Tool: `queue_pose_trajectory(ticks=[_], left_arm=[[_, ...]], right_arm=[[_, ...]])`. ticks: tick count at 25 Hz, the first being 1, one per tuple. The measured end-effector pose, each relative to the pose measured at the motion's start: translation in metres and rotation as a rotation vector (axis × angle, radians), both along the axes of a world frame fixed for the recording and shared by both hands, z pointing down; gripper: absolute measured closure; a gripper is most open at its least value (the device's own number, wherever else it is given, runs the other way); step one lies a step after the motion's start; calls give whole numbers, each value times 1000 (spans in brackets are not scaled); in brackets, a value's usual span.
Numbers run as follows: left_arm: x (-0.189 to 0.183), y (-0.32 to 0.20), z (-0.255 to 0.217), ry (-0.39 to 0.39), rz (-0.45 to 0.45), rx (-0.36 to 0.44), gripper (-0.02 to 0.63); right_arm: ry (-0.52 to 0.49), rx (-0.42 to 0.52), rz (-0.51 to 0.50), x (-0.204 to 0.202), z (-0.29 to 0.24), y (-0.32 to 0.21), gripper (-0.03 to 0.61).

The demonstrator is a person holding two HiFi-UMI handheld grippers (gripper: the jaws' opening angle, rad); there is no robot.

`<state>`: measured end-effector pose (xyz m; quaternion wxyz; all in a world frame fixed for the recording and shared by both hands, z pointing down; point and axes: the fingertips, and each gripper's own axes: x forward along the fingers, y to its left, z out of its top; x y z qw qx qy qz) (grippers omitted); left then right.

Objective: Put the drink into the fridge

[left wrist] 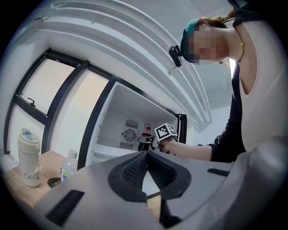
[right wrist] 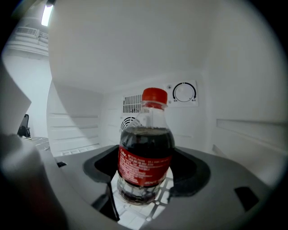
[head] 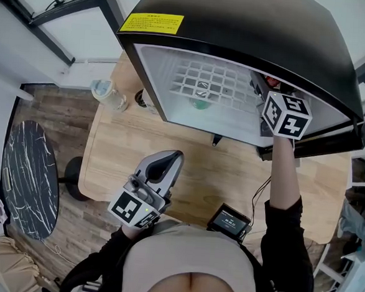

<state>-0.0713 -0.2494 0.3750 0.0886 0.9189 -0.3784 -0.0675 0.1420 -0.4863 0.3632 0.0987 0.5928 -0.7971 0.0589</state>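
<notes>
- The fridge (head: 253, 28) was a glossy black box with a rounded top, a yellow sticker near one corner and a plain white lining.
- Its shelf (head: 188, 80) was a white wire grid of square cells.
- The cola bottle (right wrist: 145, 148) was clear ribbed plastic, dark inside, with a red cap and a red wrap label. It stood upright on that grid, deep in the fridge.
- The right gripper (right wrist: 145, 184) had its dark, textured fingers (right wrist: 102, 170) clamped on the bottle's lower half, one on either side.
- Only the right gripper view showed the round dial (right wrist: 184, 93) and the slotted vent (right wrist: 131, 103) on the back wall behind the cap.
- The left gripper (left wrist: 146, 157) hung over the pale wooden surface (head: 188, 149), outside the fridge, with its ridged fingers pressed together and nothing between them.
- Its own view alone gave a side look at a cloudy flask (left wrist: 28, 157) and a clear water bottle (left wrist: 68, 165), both standing beside the fridge.
- Only from the head view could I see the round black marbled table (head: 28, 175) off to the left and a small black box (head: 230, 222) near the surface's front edge.
</notes>
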Motion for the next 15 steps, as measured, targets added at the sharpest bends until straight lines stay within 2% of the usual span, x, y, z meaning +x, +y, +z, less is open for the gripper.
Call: queue_pose_trajectory(ticks=[15], left_arm=[[6, 2, -4, -7, 14, 13, 609]], right_arm=[[-31, 24, 3, 0, -2, 1, 238]])
